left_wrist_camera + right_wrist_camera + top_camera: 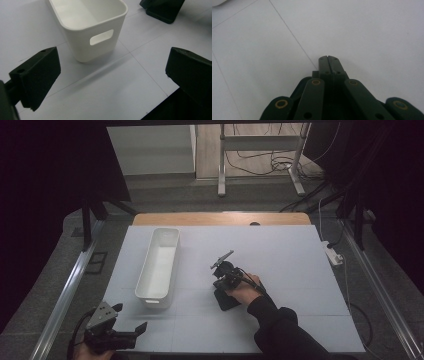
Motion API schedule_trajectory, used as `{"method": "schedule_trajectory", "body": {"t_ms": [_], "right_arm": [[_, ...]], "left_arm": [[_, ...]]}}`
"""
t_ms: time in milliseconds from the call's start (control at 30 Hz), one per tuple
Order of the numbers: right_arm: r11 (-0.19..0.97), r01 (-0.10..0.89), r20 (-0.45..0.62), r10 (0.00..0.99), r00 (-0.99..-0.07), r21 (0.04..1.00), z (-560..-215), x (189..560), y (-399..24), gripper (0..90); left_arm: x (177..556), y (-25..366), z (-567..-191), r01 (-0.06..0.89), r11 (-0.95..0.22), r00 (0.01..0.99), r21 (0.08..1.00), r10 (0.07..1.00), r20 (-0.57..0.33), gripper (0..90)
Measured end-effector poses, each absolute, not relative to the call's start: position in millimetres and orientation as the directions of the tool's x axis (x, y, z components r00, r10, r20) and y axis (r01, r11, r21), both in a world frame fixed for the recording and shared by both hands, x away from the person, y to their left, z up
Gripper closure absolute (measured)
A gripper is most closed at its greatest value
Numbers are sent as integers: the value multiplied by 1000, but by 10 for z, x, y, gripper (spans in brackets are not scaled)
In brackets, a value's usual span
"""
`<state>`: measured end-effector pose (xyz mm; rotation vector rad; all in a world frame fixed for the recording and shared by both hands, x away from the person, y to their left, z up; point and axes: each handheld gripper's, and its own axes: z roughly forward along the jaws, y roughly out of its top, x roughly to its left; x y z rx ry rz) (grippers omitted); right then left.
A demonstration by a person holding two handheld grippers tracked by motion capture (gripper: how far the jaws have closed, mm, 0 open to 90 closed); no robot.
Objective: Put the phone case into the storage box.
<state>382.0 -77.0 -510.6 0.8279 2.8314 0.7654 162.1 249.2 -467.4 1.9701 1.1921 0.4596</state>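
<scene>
White plastic bin (92, 27) is looking light, stiff and slick, best taken by its handle cutout, while the left claw (110, 75) is gaping wide nearby and the right claw (328, 60) is resting pinched together, empty.

Right gripper (328, 58): black jaws on flat link arms with brass-ringed pivots and small screw holes; left gripper (131, 332), nearer the white bin (159, 265), carries a grey triangular plate, black cable; black sleeve (280, 330).

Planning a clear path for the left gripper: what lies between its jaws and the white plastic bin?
Nothing: in the left gripper view, bare white table surface separates the open left gripper from the white plastic bin.
</scene>
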Motion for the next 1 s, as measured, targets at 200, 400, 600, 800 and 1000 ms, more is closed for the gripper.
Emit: {"method": "schedule_trajectory", "body": {"t_ms": [200,400,600,800,1000], "right_arm": [[730,483,60,523,-850,484,-5103,3763,-793,892],[740,481,68,513,-855,469,-5110,3664,-861,892],[746,480,71,508,-858,462,-5103,3588,-918,892],[751,481,77,505,-860,452,-5093,3511,-991,891],[748,486,89,505,-859,452,-5093,3455,-1049,892]], "left_arm": [[1619,2488,-4674,584,-263,497,768,864,-82,6],[1616,2487,-4672,583,-266,500,768,862,-81,6],[1616,2488,-4672,582,-266,500,768,863,-80,6],[1614,2485,-4671,580,-268,501,769,862,-77,6],[1613,2490,-4670,579,-266,502,771,861,-80,6]]}}
